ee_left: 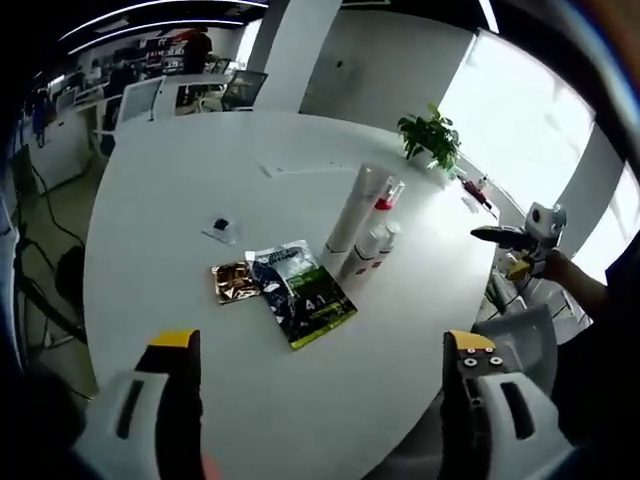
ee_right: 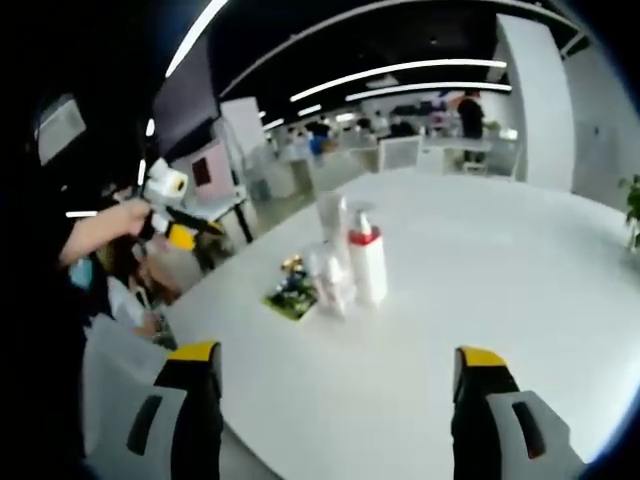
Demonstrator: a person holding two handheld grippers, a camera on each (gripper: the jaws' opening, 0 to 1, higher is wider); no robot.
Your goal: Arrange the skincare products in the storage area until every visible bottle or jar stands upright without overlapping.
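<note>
We hold the left gripper [ee_left: 320, 375] and right gripper [ee_right: 338, 385] back, jaws released and empty, since the white red-collared bottles [ee_left: 365, 225] already stand clustered upright on the round white tabletop [ee_left: 160, 200].

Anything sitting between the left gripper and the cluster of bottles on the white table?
Yes. In the left gripper view, a dark sachet and a smaller brown packet lie flat on the table between the open left gripper and the bottles. The sachet's far end lies beside the bottles.
</note>
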